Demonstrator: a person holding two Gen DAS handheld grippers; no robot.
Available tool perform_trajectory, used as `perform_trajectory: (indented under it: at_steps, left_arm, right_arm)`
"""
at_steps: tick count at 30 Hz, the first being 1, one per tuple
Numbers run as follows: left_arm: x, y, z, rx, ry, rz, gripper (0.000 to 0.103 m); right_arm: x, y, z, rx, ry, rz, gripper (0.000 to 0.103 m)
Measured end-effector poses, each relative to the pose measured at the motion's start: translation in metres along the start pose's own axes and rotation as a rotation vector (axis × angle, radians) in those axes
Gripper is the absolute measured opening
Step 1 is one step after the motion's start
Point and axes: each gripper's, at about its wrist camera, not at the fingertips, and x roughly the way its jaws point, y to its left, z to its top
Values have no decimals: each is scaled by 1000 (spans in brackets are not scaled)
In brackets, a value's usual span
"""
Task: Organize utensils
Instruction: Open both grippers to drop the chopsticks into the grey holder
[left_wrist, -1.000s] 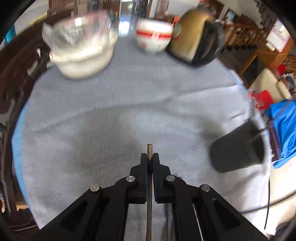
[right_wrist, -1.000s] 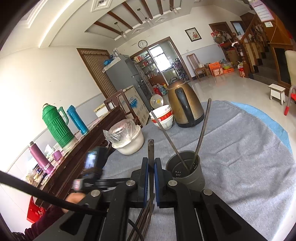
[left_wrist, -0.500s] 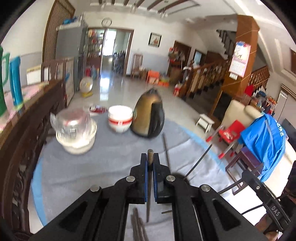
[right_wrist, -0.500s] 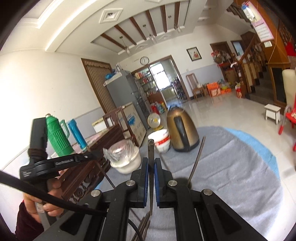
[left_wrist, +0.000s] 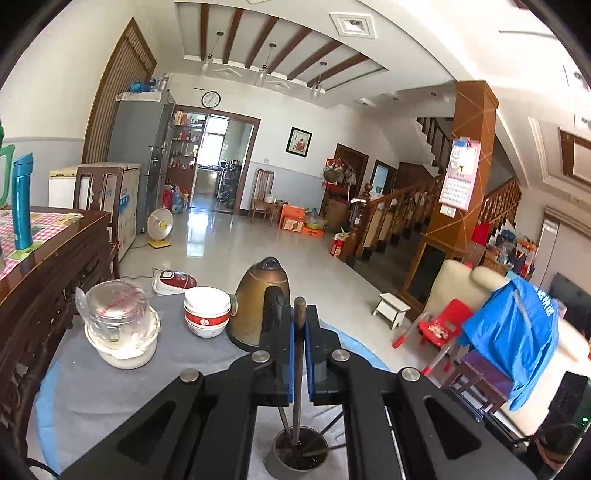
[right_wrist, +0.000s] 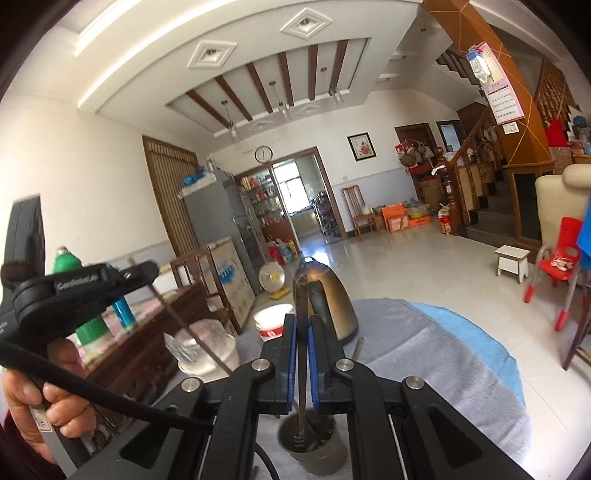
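Both grippers, left (left_wrist: 298, 325) and right (right_wrist: 302, 334), have jaws pinching one chopstick (left_wrist: 297, 373) each, tips hanging over the holder (right_wrist: 314, 448) on the grey surface (right_wrist: 436, 373). Best lower each straight into the holder before letting go, clear of the kettle (left_wrist: 260, 299) behind the holder.

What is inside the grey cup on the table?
The grey cup holds a few dark chopsticks. Its perforated bottom shows; the gripper bodies cover how many there are.

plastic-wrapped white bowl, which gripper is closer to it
Left, probably. The left gripper hangs just left of the plastic-wrapped white bowl, its thin dark chopstick crossing it in view; the right gripper sits further right, over the grey utensil holder.
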Motion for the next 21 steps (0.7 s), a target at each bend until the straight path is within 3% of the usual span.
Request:
perform_trajectory:
  at_steps: [7, 11, 13, 14, 15, 17, 19, 21]
  left_arm:
    - [50, -4, -46, 15, 180, 19, 5]
    - [50, -1, -62, 32, 219, 43, 10]
    - [41, 3, -67, 30, 217, 56, 32]
    - [36, 8, -69, 28, 213, 61, 38]
    - [28, 13, -73, 24, 201, 68, 44]
    - [15, 19, -77, 25, 186, 83, 44]
    - [2, 29, -85, 22, 184, 104, 53]
    - [-8, 40, -94, 18, 195, 126, 54]
  right_arm:
    - [24, -11, -22, 7, 120, -17, 7]
    - [27, -26, -30, 82, 181, 11, 9]
    - [27, -33, -32, 130, 204, 31, 11]
    - [25, -39, -35, 167, 211, 50, 13]
    - [22, -42, -37, 187, 210, 60, 16]
    - [15, -51, -41, 221, 200, 76, 31]
    - [5, -59, -44, 248, 170, 89, 63]
    - [-11, -63, -48, 255, 107, 95, 64]
